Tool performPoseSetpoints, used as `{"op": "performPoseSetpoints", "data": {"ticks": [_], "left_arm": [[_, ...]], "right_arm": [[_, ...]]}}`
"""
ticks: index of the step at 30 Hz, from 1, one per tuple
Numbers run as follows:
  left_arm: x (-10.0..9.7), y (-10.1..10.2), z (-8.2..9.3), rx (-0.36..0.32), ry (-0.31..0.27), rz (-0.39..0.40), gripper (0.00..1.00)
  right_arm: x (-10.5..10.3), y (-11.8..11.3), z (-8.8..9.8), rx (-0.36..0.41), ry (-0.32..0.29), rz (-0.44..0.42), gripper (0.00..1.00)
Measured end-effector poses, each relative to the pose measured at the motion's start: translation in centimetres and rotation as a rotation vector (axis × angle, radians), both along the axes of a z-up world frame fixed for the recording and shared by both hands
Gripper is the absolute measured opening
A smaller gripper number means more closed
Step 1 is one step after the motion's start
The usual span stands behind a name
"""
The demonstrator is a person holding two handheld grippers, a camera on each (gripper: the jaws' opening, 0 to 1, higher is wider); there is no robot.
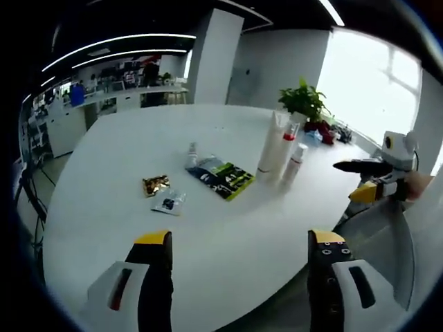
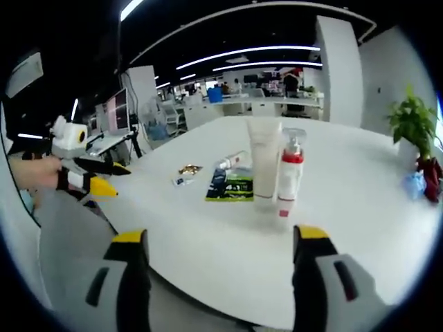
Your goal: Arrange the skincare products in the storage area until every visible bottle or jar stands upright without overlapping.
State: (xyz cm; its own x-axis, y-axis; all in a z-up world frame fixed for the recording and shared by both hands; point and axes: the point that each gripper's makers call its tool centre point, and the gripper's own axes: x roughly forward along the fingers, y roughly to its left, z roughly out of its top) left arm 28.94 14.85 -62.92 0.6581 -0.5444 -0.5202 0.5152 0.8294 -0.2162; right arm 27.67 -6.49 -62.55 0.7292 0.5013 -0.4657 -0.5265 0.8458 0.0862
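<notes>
Both my claws, left (image 1: 239,252) and right (image 2: 220,252), stand wide and empty above the worktop (image 1: 228,277) edge. At my left claw's one o'clock, the white tube (image 1: 271,144) and pump bottle (image 1: 286,147) stand upright (close together). At twelve, a small bottle (image 1: 192,153) lies flat beside the sachets (image 1: 220,176); that one remains to be stood up.

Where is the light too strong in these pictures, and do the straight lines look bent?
In the left gripper view, the window behind the plant is blown out white; the table edge and ceiling lights curve with fisheye distortion. In the right gripper view, the ceiling lights bow similarly, and the tall white tube stays reasonably sharp.
</notes>
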Motion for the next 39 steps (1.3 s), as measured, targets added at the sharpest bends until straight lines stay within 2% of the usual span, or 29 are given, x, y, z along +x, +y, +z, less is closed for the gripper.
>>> {"op": "performPoseSetpoints", "data": {"ticks": [6,10,12,16,31,34,39], "left_arm": [[1.7,-0.7,-0.3,0.0,0.003,-0.003,0.76],[2.9,-0.9,-1.1,0.009,0.025,-0.003,0.75],[3.5,-1.0,-1.6,0.0,0.05,0.008,0.75],[4.8,-1.1,-2.0,0.019,0.058,0.003,0.74],[11.2,-2.0,-2.6,0.085,0.063,-0.032,0.73],[12.3,-2.3,-3.0,0.096,0.079,-0.045,0.73],[14.6,-2.5,-3.4,0.125,0.081,-0.046,0.71]], "right_arm": [[0.0,0.2,-0.2,-0.024,-0.003,0.009,0.84],[-0.1,0.2,-0.4,-0.01,0.016,0.008,0.8],[0.0,0.1,-0.4,-0.013,0.014,0.005,0.8],[0.0,0.2,-0.6,-0.019,0.018,0.01,0.81],[0.1,0.1,-1.0,-0.038,0.035,0.007,0.8],[0.1,0.1,-0.8,-0.048,0.017,0.005,0.8],[0.3,-0.2,-0.8,-0.045,0.022,-0.014,0.8]]}}
